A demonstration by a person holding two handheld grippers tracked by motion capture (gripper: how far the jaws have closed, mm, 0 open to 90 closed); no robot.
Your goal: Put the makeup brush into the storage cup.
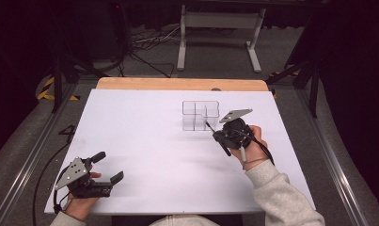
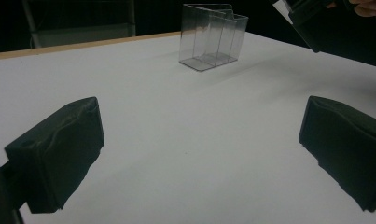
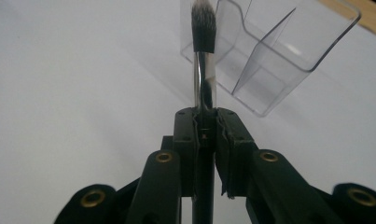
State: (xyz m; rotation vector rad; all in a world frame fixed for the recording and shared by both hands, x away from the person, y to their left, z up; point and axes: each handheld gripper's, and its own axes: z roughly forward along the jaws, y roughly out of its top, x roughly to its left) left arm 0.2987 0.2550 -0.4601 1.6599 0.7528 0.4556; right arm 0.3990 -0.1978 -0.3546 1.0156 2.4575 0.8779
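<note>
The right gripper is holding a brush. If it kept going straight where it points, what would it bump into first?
Probably the clear organizer. The right gripper points the brush at its near wall, so the bristles would likely touch first, though the gap is hard to judge.

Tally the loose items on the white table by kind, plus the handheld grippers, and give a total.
Clear plastic organizer: 1
Makeup brush: 1, clamped in the right gripper
Grippers: 2, the left gripper open and empty
Total: 4
</note>
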